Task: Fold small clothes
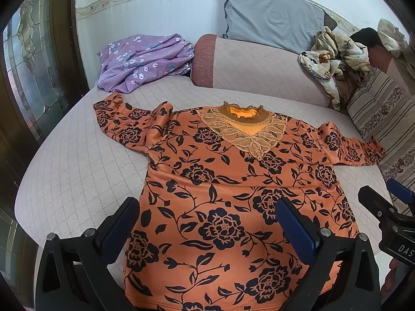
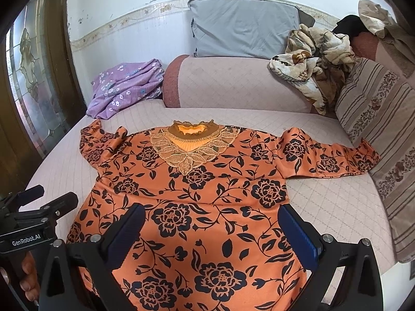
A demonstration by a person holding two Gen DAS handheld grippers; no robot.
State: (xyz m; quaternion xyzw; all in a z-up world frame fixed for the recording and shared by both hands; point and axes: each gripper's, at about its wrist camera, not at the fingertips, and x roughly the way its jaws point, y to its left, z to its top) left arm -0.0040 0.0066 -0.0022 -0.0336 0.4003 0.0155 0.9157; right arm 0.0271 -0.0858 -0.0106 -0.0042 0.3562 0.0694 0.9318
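Far left, purple floral cloth (image 1: 145,59) bunched against the wall. Orange floral top (image 1: 233,194) lies flat, face up, on the quilted bed cover (image 1: 77,160), both sleeves out, lace collar (image 2: 193,146) at the far end. Left gripper (image 1: 210,230) hovers over the near left hem, fingers spread, holding nothing. Right gripper (image 2: 215,235) over the near right hem, likewise spread and empty. Grey pillow (image 2: 243,28) far centre; crumpled beige blanket (image 2: 313,62) far right.
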